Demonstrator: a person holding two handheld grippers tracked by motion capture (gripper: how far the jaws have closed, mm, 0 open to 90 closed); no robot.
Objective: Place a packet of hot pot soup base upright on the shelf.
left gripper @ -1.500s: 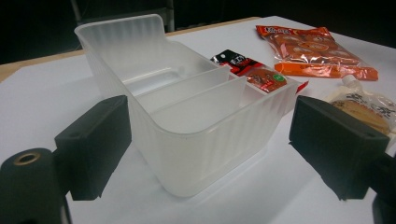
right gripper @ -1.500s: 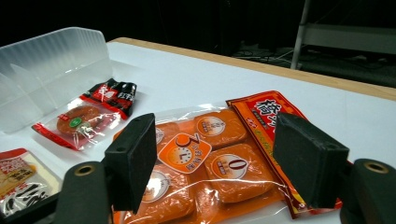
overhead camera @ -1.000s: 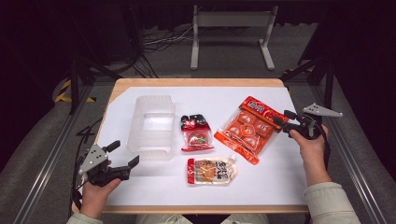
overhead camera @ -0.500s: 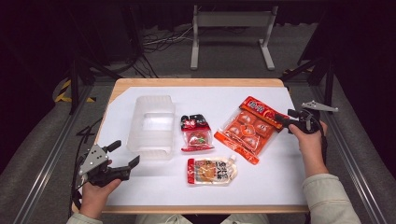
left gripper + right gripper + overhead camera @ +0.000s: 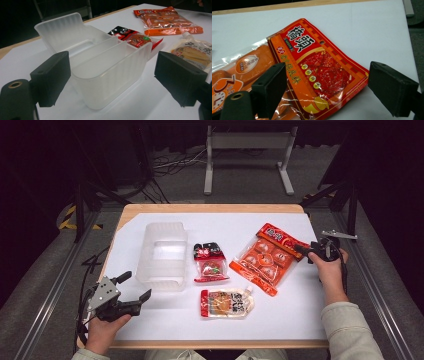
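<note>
Right gripper (image 5: 325, 96), jaws just spread wide, frames the glossy orange snack bag's (image 5: 312, 70) red header

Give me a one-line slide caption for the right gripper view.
Right gripper, jaws just opened wide, poised over the red header end of an orange snack bag on the white table.
</note>
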